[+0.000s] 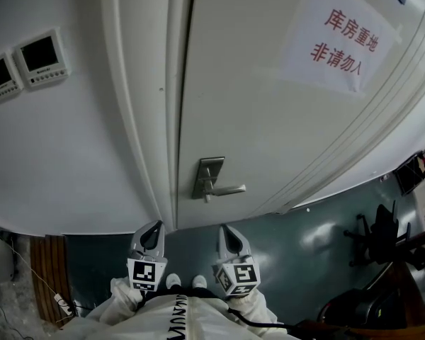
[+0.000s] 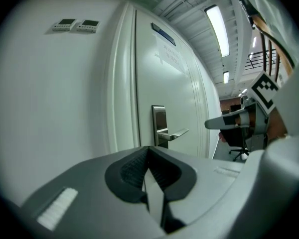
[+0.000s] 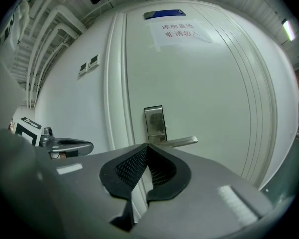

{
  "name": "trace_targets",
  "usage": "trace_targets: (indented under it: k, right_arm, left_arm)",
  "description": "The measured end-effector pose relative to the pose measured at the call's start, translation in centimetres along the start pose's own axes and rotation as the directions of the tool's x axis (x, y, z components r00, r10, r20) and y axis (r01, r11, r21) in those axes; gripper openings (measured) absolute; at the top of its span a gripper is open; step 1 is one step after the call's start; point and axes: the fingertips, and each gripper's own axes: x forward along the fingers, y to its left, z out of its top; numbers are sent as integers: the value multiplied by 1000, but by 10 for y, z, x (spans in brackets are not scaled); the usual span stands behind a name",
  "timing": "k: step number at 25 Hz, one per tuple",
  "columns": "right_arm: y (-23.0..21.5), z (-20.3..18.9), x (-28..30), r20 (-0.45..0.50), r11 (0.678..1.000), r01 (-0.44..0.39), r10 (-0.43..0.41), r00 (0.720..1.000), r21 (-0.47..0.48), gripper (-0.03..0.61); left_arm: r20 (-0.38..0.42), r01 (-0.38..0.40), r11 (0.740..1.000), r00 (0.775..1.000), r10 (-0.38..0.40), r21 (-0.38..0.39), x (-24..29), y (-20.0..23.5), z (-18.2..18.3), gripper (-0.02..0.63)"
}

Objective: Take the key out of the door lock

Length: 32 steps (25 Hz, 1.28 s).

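Open air up to door (image 1: 269,133); lever handle (image 1: 230,188) juts frm lock plate (image 1: 208,170).

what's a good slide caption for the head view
Left gripper and right gripper, both shut, held short of a closed white door with a lever handle and a paper notice.

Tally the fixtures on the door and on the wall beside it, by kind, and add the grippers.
Wall control panels: 2
Paper notice: 1
Blue door plate: 1
Lever handle with lock plate: 1
Grippers, left gripper and right gripper: 2
Total: 7
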Motion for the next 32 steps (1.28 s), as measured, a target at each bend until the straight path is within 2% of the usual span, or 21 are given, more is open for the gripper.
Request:
trace_targets:
  k: [2,4,6,8,10,13,16,19,20,22,24,27,28,32]
  right_arm:
    - [-1,-1,5,-3,1000,-12,12,1000,12,2]
    - [-2,-4,10,-3,996,-46,47,999,70,2]
    - [-4,-9,16,0,977,-94,96,995,192,2]
    - [-6,-16,23,7,938,-132,137,990,321,2]
    - [-9,-22,30,21,882,-161,169,985,443,2]
    - [-16,-33,39,54,767,-194,204,977,611,2]
    - [-24,-43,48,105,628,-222,218,970,746,2]
    - [-37,-62,54,114,485,-191,183,976,853,2]
    - [-41,-69,56,111,457,-181,177,978,871,2]
    - [-46,-81,61,108,422,-177,183,977,889,2]
    - [-46,-85,67,150,378,-219,205,967,900,2]
    - [-44,-89,75,207,265,-259,208,956,929,2]
    - [-42,-91,77,215,242,-264,211,953,934,2]
    - [-38,-99,87,216,209,-264,229,949,942,2]
  left_arm:
    - [-5,-8,1000,1000,8,-1,2,2,-1,0]
    - [-11,-18,1000,1000,18,-3,2,2,-1,0]
    - [-18,-30,1000,999,30,-4,2,3,-1,0]
    - [-24,-41,999,999,41,-2,4,4,-2,0]
    - [-28,-49,999,998,49,1,5,5,-1,0]
    - [-34,-59,998,998,59,9,6,4,1,0]
    - [-40,-72,997,997,72,13,6,5,2,0]
    - [-47,-83,996,995,84,18,5,6,2,0]
    - [-48,-86,996,995,87,19,5,5,2,0]
    - [-53,-92,996,994,93,21,4,4,2,0]
    - [-58,-99,995,993,100,24,2,4,2,0]
    - [-63,-113,993,991,114,27,-1,5,2,0]
    - [-64,-118,993,991,119,26,-2,6,2,0]
    - [-73,-128,991,989,130,26,-6,6,-1,0]
